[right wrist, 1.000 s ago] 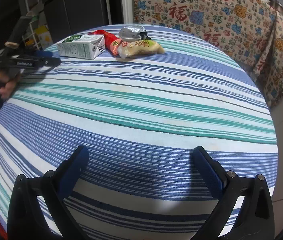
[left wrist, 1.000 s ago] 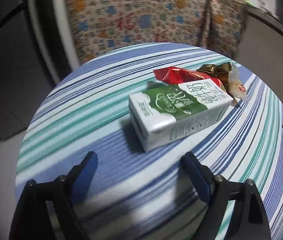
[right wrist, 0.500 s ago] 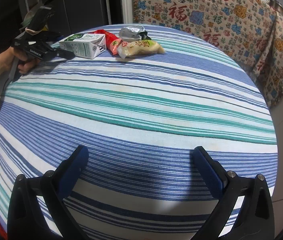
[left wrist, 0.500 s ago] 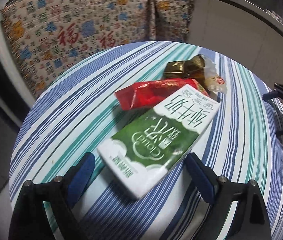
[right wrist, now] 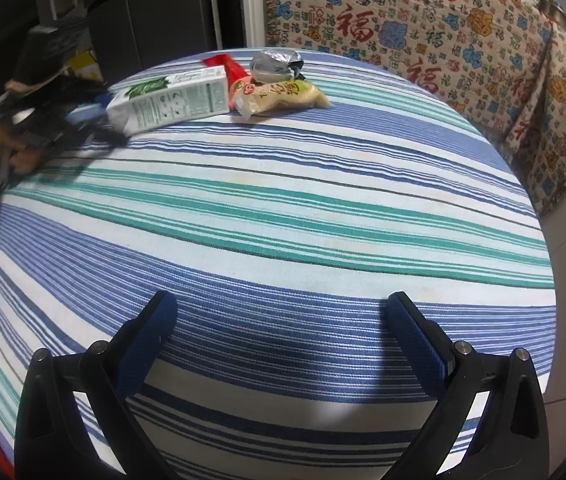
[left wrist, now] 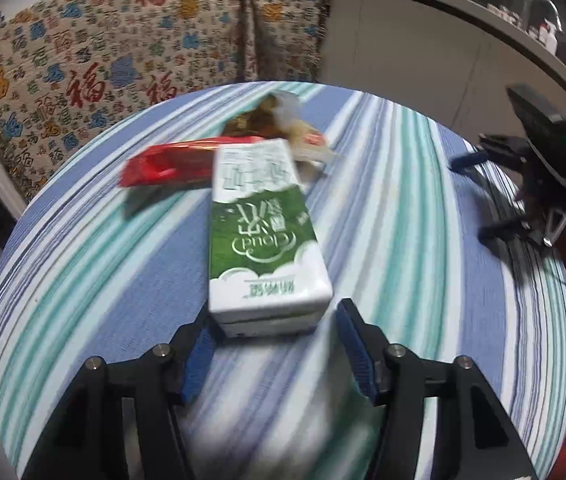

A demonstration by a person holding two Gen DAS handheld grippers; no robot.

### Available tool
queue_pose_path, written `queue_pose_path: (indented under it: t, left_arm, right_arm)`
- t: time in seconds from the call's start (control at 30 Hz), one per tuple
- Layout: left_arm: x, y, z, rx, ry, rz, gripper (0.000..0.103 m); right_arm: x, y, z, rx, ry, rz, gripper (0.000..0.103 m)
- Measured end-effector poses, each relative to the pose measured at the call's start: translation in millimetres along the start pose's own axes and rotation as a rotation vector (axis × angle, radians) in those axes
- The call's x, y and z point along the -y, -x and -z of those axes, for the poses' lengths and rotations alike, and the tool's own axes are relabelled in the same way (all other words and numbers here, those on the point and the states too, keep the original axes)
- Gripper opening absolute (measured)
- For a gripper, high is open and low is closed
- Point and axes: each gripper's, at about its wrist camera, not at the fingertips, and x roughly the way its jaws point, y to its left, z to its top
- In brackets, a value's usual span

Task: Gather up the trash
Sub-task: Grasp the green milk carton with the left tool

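Note:
A green and white milk carton [left wrist: 263, 232] lies flat on the striped round table [left wrist: 83, 248]. My left gripper [left wrist: 273, 320] is open, its blue pads on either side of the carton's near end; the left pad [left wrist: 199, 356] touches or nearly touches it. Behind the carton lie a red wrapper [left wrist: 167, 162], a crumpled foil wrapper [left wrist: 255, 120] and a clear snack bag [left wrist: 311, 144]. In the right wrist view the carton [right wrist: 171, 98], red wrapper [right wrist: 231, 70], foil wrapper [right wrist: 275, 66] and snack bag [right wrist: 279, 96] sit at the far left. My right gripper [right wrist: 281, 312] is open and empty above the table's near part.
A sofa with a patterned cover [left wrist: 123, 52] stands behind the table, also in the right wrist view [right wrist: 423, 28]. A grey counter [left wrist: 423, 52] runs at the right. A dark cabinet [right wrist: 155, 8] stands at the far left. The right gripper shows from the left wrist [left wrist: 535, 184].
My left gripper has swung round and moved in on the milk carton, so its near end now sits between the narrowed pads. The right gripper has not moved.

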Motion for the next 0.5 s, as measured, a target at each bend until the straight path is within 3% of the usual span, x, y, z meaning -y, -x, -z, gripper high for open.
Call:
queue_pose_path:
  t: [0.13,0.3,0.43,0.47,0.5]
  left_arm:
    - [16,1,-4,0.028,0.061,-0.139,0.064]
    - [22,2,-26,0.122,0.136,-0.19,0.073]
    - [25,-24,-42,0.077,0.168,-0.248,0.073]
    - [24,-28,-42,0.075,0.19,-0.248,0.07]
    - [24,-29,-42,0.069,0.198,-0.251,0.049]
  right_arm:
    - [0,0,0,0.0,0.0,0.0,0.103]
    - [0,0,0,0.0,0.001,0.0,0.103]
    - [0,0,0,0.0,0.001,0.0,0.103]
    - [0,0,0,0.0,0.001,-0.001,0.103]
    - [0,0,0,0.001,0.0,-0.002,0.103]
